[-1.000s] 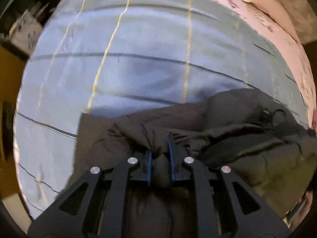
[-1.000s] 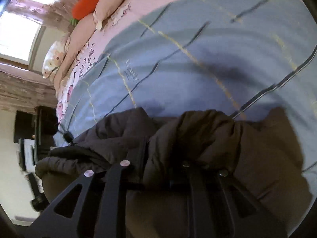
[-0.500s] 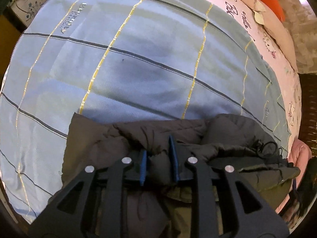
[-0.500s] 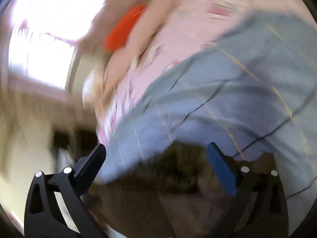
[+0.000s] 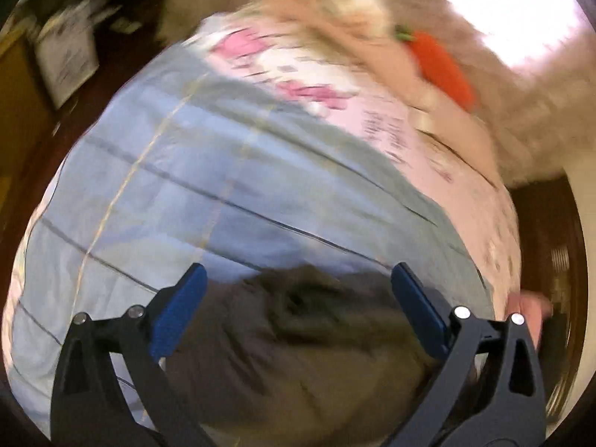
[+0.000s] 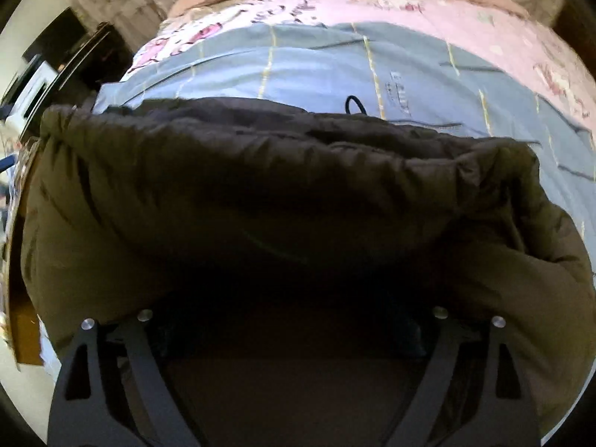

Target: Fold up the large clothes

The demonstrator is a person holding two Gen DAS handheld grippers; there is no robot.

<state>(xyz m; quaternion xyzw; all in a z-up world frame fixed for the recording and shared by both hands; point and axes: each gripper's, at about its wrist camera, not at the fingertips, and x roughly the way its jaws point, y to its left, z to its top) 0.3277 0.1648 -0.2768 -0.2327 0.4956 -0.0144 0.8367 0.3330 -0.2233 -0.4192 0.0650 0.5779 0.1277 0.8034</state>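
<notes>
A dark olive-brown padded jacket (image 5: 298, 342) lies bunched on a blue checked bed cover (image 5: 193, 193). My left gripper (image 5: 298, 313) is open wide above the jacket, its blue pads (image 5: 178, 313) apart and holding nothing; this view is blurred. In the right wrist view the jacket (image 6: 260, 193) fills the lower frame in a thick fold. My right gripper (image 6: 290, 327) has its arms spread wide, and its fingertips are hidden in shadow against the jacket. A black drawcord loop (image 6: 355, 104) lies at the jacket's far edge on the cover (image 6: 316, 70).
A pink patterned sheet (image 5: 372, 111) and pillows lie at the head of the bed, with an orange carrot-shaped cushion (image 5: 439, 67). Dark furniture (image 6: 74, 52) stands beside the bed. A bright window (image 5: 521, 11) is at the upper right.
My left gripper opened and let go of the jacket, then rose and tilted toward the bed's head. My right gripper, open since half a second ago, dropped close over the jacket.
</notes>
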